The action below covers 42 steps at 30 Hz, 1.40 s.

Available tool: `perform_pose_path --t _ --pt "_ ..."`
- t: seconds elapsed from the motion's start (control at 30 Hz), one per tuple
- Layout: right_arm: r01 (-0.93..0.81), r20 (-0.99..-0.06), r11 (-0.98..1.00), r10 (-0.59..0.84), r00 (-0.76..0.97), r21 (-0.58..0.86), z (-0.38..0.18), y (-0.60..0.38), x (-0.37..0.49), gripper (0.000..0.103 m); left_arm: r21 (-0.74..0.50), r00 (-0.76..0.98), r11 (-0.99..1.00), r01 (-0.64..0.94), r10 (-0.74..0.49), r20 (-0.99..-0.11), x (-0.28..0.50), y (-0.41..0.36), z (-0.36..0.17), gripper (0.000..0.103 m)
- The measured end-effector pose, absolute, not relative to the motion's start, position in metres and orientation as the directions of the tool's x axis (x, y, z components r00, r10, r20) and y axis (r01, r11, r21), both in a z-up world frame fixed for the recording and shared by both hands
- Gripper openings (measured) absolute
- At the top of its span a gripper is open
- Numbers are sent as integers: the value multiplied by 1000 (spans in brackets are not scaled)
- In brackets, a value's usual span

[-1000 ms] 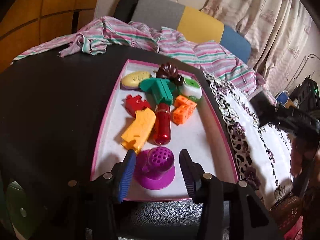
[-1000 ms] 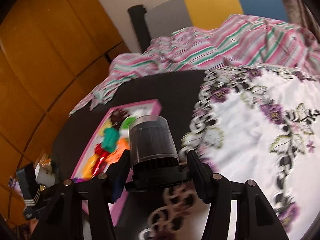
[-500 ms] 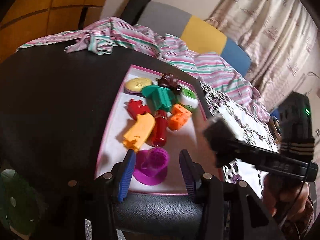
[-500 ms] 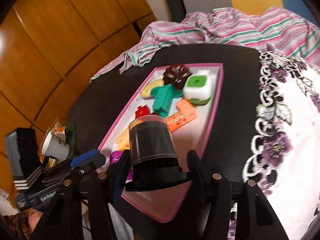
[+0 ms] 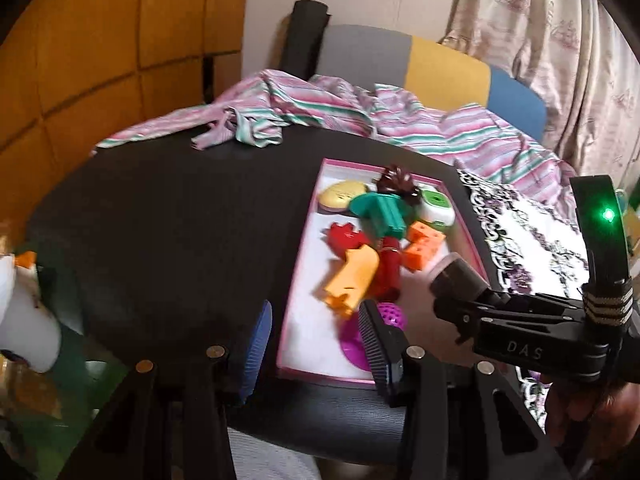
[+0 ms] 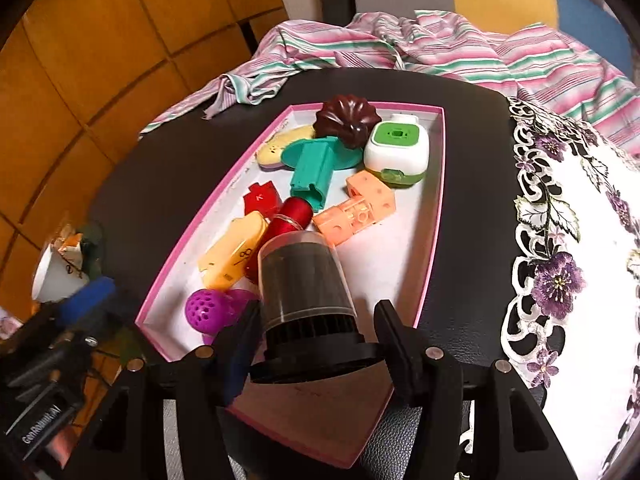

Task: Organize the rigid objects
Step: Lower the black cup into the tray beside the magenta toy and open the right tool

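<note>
A pink-rimmed white tray (image 6: 434,216) (image 5: 304,240) on a black table holds several toys: a purple perforated ball piece (image 6: 208,312) (image 5: 390,314), a yellow block (image 6: 232,256), a red cylinder (image 6: 290,216), a teal piece (image 6: 316,172), orange cubes (image 6: 360,208), a green-white box (image 6: 398,152). My right gripper (image 6: 316,344) (image 5: 456,280) is shut on a dark cylinder with a clear cap (image 6: 304,280) and holds it above the tray's near part. My left gripper (image 5: 316,344) is open and empty over the tray's near left edge.
A striped cloth (image 5: 320,108) lies at the table's far side before a chair (image 5: 400,60). A floral lace cloth (image 6: 580,240) covers the right. A white paper cup (image 6: 56,276) stands at the left, off the table.
My right gripper has carried the dark cylinder left, from over the lace cloth to above the tray. My left gripper has drawn back and left from the purple piece.
</note>
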State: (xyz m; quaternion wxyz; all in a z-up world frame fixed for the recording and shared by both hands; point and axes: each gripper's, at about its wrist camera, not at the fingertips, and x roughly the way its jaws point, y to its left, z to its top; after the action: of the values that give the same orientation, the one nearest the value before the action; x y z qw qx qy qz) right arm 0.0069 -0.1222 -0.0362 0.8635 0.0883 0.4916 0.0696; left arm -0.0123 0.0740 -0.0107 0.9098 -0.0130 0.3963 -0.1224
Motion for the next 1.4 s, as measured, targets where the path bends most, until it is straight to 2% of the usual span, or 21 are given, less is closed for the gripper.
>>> perform_pose_path --t 0.2,0.57,0.73,0.83,1.07,1.4 --pt "-28 -840 991 127 527 133 -40 -114 7 58 -135 645 973 188 -226 -730 -12 78 -11 46" --pt "-4 -824 993 97 558 115 -33 -115 -1 61 -48 667 997 60 -76 -741 -10 80 -7 46" --pt "34 -807 988 101 582 149 -23 -123 -9 61 -56 651 997 58 -80 -755 -8 82 -7 46" --pt "71 -794 990 52 605 119 -17 -130 -12 62 -46 661 997 55 -70 -747 -10 81 -4 46" --pt "128 -792 985 17 610 119 -8 -148 -16 62 49 679 997 58 -3 -735 -13 71 4 46" --pt "82 -799 992 26 600 94 -4 -126 -22 64 125 625 986 111 28 -780 -8 60 4 46"
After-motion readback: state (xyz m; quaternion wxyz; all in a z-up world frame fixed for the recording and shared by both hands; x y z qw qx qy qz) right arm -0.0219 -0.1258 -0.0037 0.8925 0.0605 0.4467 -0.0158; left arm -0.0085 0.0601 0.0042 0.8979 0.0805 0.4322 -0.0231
